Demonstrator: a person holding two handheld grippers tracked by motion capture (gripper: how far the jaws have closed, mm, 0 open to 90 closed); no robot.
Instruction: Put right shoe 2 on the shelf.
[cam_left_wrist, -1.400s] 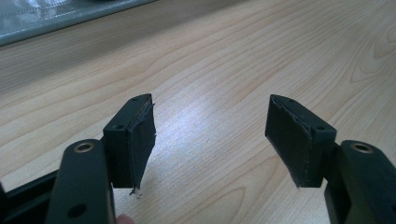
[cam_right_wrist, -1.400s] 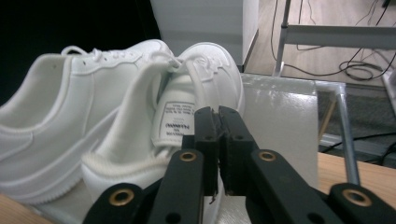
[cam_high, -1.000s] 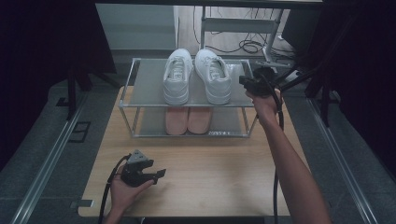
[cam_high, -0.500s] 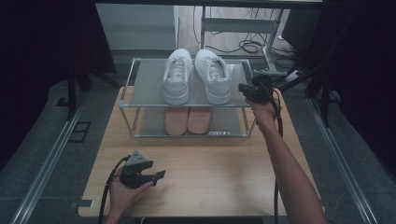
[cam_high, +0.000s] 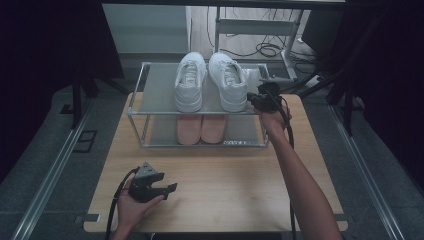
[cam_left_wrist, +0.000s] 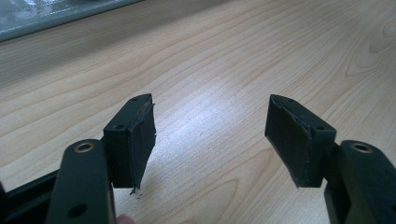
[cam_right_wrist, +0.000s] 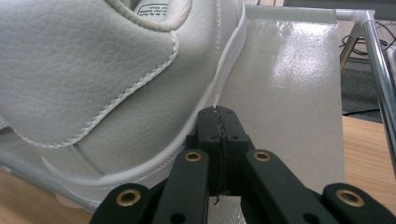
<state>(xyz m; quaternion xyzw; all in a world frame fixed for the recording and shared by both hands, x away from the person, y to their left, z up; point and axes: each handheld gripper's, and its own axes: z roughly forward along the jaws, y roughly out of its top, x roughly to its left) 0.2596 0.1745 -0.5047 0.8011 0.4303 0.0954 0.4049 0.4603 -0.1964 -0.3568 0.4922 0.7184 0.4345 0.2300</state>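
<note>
Here the wooden tabletop (cam_high: 235, 185) carries a two-tier metal shoe rack (cam_high: 140, 105) along its far edge. On the rack's grey top shelf (cam_high: 160, 92) stand two white sneakers side by side, toes toward the person: the left white sneaker (cam_high: 189, 82) and the right white sneaker (cam_high: 227, 80). A pair of pink shoes (cam_high: 201, 129) sits on the lower shelf, directly under them.

The right gripper (cam_high: 256, 99) hovers at the near right corner of the top shelf, just beside the toe end of the right white sneaker. In the right gripper view its jaws are pressed together with nothing between them, their tips right at the sneaker's white sole rim (cam_right_wrist: 219, 88); whether they touch it I cannot tell. The sneaker lies to the left of the jaws there, the bare shelf to the right.

The left gripper (cam_high: 167, 189) rests in the person's left hand (cam_high: 131, 207) near the tabletop's near left corner, well apart from the rack. Its jaws stand spread wide over bare wood, holding nothing.
</note>
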